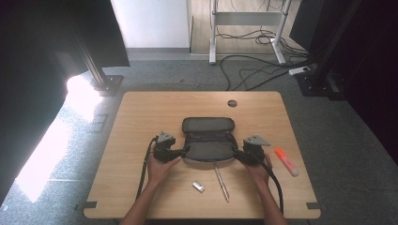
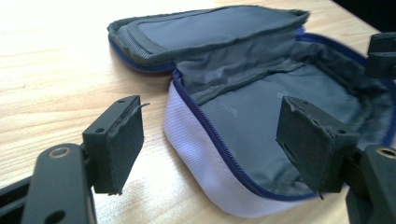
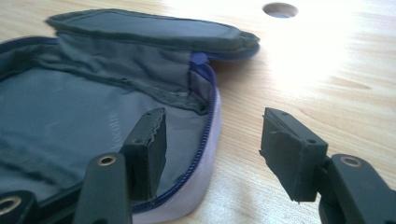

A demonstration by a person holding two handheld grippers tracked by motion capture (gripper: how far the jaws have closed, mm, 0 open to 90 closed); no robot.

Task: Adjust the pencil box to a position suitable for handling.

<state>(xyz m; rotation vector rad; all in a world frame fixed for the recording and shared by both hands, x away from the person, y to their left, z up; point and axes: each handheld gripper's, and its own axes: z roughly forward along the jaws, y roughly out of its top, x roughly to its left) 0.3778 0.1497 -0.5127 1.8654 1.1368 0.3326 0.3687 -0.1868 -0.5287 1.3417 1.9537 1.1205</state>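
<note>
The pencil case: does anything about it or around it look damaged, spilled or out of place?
Nothing stands out. The pencil case lies open and flat on the table, lid folded back, lining creased but whole. A pen, a small silver object and an orange highlighter lie loose beside it.

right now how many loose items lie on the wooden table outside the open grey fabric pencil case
3: a small silver metal clip and a slim silver pen in front of the case, an orange highlighter to its right.

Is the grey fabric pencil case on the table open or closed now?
Open. The grey fabric pencil case has its lid folded back flat on the wooden table, the zip undone and the lining exposed.
</note>
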